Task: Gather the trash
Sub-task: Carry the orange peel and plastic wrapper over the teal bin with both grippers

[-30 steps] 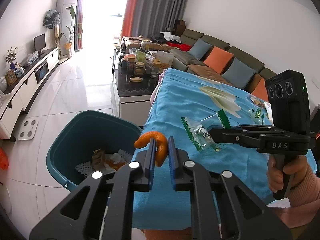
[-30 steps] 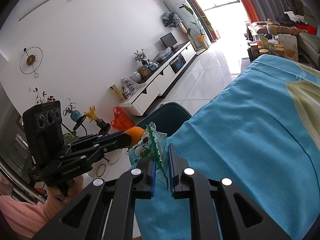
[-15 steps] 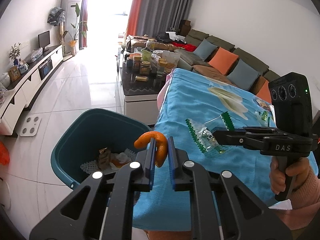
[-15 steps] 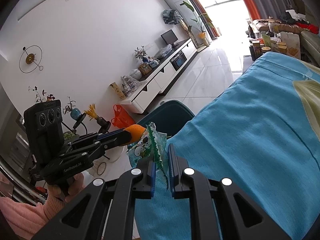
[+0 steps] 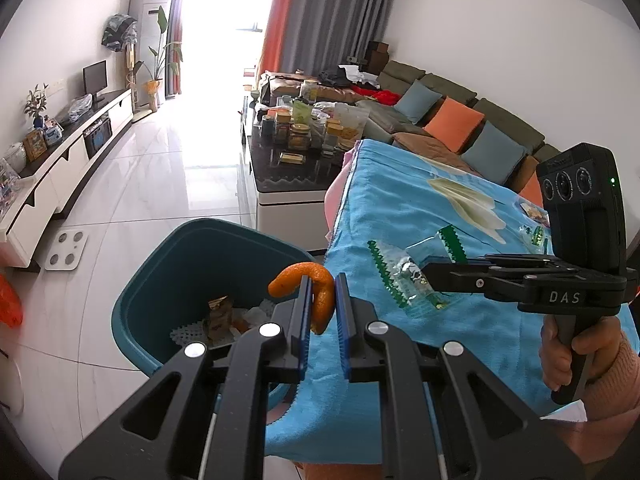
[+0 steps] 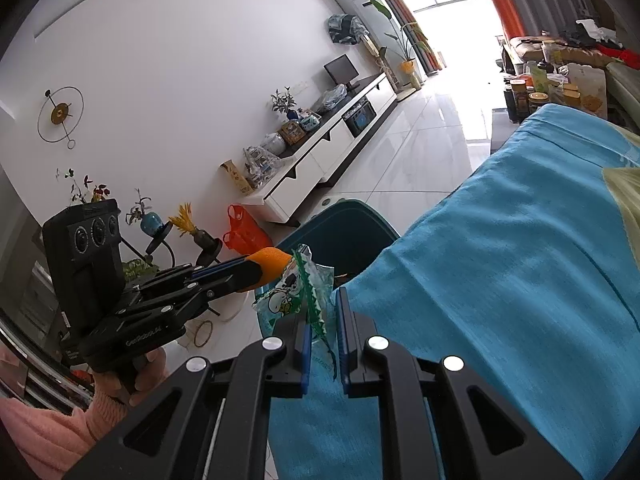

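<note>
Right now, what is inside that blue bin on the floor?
The bin holds a small brown packet, white crumpled paper and a white mesh piece. The gripper and its orange peel hide the rest.

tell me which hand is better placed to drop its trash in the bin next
Left. The left gripper holds the orange peel right by the rim of the teal bin, while the right gripper and its snack wrapper sit over the blue cloth.

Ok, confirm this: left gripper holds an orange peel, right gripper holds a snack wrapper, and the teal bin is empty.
Not empty: the left wrist view shows scraps already in the bin. The rest stands: left gripper holds the peel, right gripper the wrapper.
</note>
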